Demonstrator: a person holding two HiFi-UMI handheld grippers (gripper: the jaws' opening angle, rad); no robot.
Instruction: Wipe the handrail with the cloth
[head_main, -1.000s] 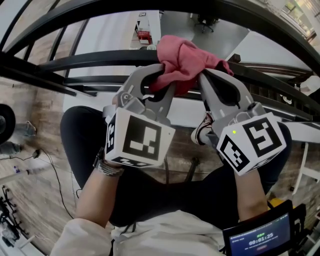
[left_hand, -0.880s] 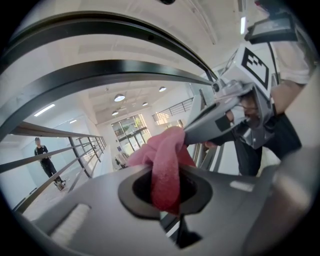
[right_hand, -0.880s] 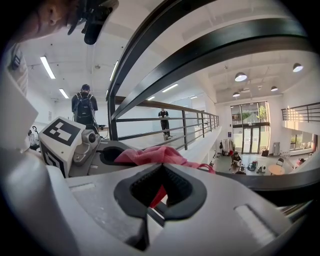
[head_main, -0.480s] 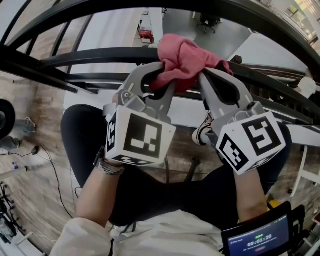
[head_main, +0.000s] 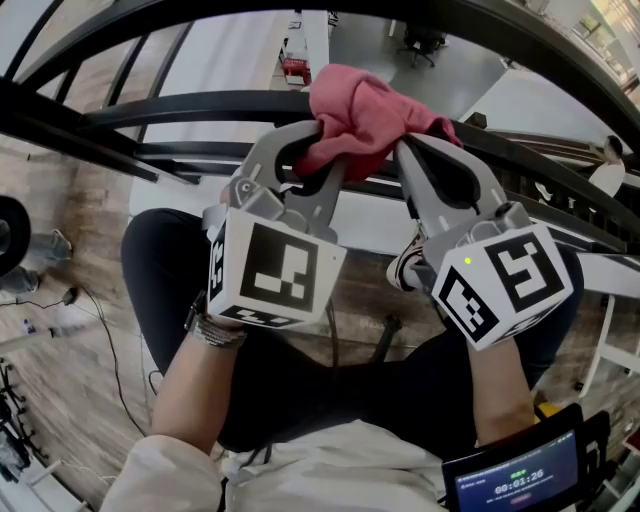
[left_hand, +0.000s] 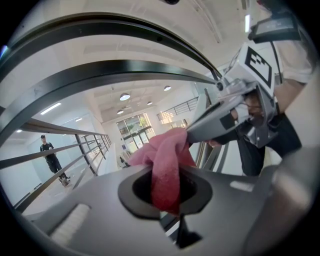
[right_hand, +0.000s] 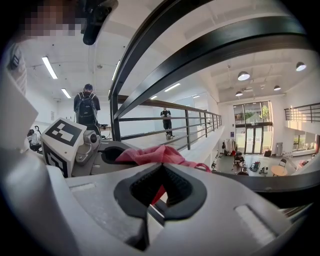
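A pink cloth (head_main: 360, 110) is bunched over the black handrail bar (head_main: 170, 110) in the head view. My left gripper (head_main: 325, 140) is shut on the cloth's left side, and my right gripper (head_main: 405, 148) is shut on its right side. The two stand close together just below the bar. In the left gripper view the cloth (left_hand: 167, 160) hangs down through the oval gap of the shut jaws, with the right gripper (left_hand: 220, 117) reaching into it from the right. In the right gripper view the cloth (right_hand: 152, 154) lies just past the jaws, a red strip showing in their gap.
More black rails (head_main: 530, 45) arch above and below the bar. Beyond them lies a lower floor (head_main: 230, 60) with furniture. The person's dark trousers (head_main: 300, 390) and a shoe (head_main: 400, 268) are beneath the grippers. People stand along a railing (right_hand: 165, 122).
Both grippers and the cloth have shifted slightly up and to the left along the bar. Both stay shut on the cloth.
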